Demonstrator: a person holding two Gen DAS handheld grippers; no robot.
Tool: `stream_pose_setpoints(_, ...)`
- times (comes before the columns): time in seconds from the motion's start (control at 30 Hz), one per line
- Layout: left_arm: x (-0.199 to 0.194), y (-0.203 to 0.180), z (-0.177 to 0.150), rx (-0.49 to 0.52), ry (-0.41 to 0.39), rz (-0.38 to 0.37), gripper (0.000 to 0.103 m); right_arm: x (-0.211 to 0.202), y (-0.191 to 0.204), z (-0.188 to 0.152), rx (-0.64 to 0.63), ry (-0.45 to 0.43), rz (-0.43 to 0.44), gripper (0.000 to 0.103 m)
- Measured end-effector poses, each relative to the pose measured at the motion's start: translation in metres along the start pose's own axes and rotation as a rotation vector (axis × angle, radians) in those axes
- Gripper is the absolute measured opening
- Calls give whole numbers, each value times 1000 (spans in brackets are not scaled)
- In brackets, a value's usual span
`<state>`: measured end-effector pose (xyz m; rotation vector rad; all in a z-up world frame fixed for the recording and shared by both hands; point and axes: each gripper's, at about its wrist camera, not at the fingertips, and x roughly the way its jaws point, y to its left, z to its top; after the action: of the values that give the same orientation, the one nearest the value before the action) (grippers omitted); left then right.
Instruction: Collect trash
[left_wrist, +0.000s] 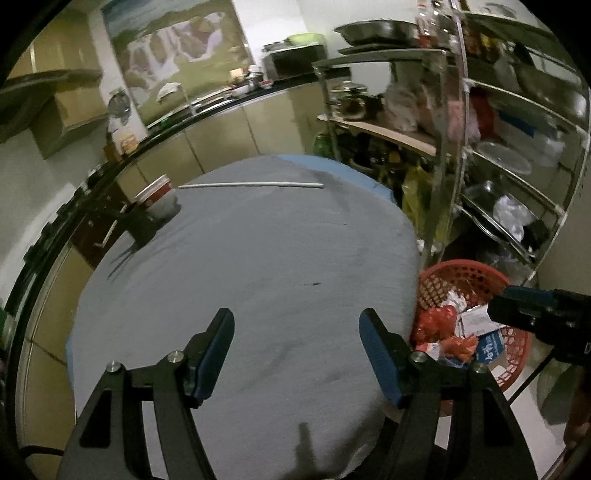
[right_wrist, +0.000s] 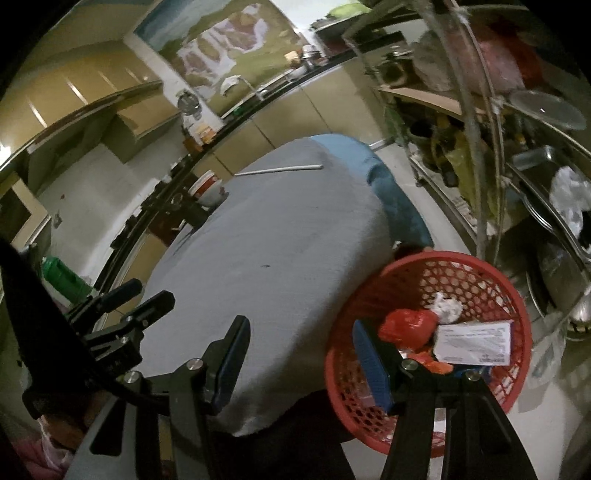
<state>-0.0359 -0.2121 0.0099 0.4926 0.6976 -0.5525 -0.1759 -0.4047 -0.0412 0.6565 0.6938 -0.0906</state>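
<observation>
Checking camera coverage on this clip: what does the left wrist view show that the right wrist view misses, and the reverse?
Only the left wrist view: stacked metal trays on top of the rack. Only the right wrist view: a green container on the floor at left. Both share: the grey-covered table, white stick, red-and-white cup and red basket holding trash, plus each view's own open, empty fingers.
</observation>
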Motion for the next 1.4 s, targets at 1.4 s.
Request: stream_pose_setpoints(1.4, -37, 192, -80, -433, 16, 332, 83, 75, 217, -2, -434, 15, 128, 62)
